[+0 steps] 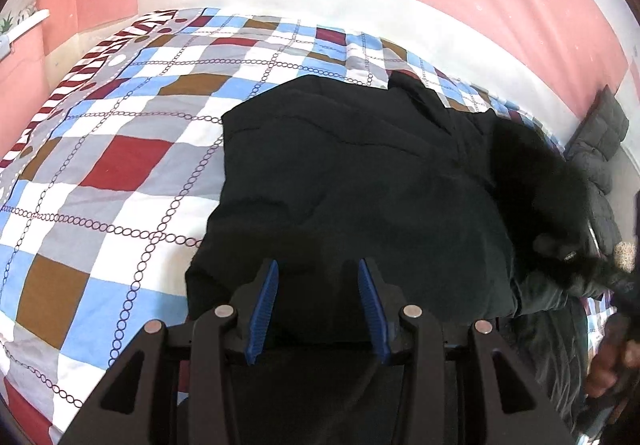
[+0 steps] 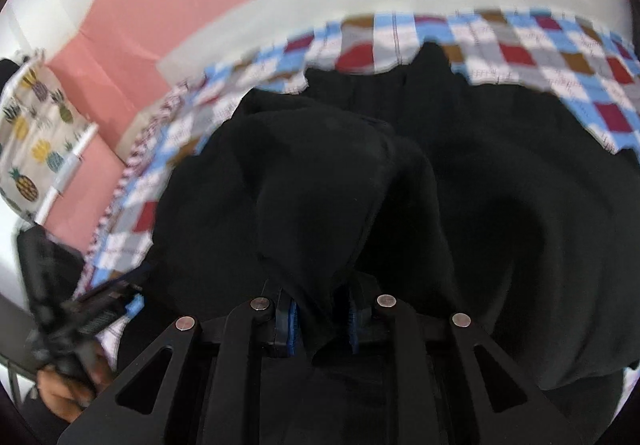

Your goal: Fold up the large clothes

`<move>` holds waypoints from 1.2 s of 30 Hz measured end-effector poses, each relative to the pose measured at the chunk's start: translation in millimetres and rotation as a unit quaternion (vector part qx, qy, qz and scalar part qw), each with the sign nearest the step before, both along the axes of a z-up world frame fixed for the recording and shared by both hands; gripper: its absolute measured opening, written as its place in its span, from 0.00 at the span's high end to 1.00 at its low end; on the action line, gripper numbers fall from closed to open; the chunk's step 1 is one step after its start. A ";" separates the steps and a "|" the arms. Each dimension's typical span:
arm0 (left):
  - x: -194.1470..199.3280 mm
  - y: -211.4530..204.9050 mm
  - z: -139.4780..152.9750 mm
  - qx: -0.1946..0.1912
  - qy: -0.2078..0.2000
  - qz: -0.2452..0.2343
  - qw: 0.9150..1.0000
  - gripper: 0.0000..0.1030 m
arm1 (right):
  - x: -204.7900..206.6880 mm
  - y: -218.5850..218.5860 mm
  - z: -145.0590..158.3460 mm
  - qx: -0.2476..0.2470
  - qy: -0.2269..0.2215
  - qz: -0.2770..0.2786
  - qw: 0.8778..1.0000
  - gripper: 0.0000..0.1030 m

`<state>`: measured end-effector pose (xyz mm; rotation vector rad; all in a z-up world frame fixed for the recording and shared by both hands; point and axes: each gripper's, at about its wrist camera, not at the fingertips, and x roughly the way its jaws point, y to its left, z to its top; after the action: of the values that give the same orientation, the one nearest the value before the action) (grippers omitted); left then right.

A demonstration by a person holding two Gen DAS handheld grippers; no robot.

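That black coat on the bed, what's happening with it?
A person with a gripper in each hand is folding a black coat spread on a checked bedspread. The right gripper is clamped on a bunched-up part of the fabric and holds it raised. The left gripper is open above the coat's near edge, gripping nothing.

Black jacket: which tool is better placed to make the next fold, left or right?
Right. The right tool is already shut on a lifted fold of the black jacket and can carry it over. The left tool is open above the jacket, holding nothing.
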<state>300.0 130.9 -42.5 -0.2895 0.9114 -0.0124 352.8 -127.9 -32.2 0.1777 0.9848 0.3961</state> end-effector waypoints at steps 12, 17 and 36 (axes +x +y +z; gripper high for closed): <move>-2.7 -5.5 16.6 -0.032 -0.004 -0.003 0.999 0.47 | -28.5 4.4 24.3 0.065 -0.010 0.072 0.995 0.31; 2.3 -21.7 34.8 -0.070 -0.019 -0.025 0.997 0.39 | -46.8 -52.5 39.8 0.069 -0.040 0.009 0.997 0.31; 38.0 -89.4 35.1 -0.052 -0.011 -0.071 0.996 0.95 | -57.6 -201.1 13.1 0.027 -0.026 -0.167 0.985 0.60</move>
<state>338.0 41.5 -7.4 -0.3203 0.9085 -0.1943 295.2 -329.0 -19.1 0.3742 0.8734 0.1199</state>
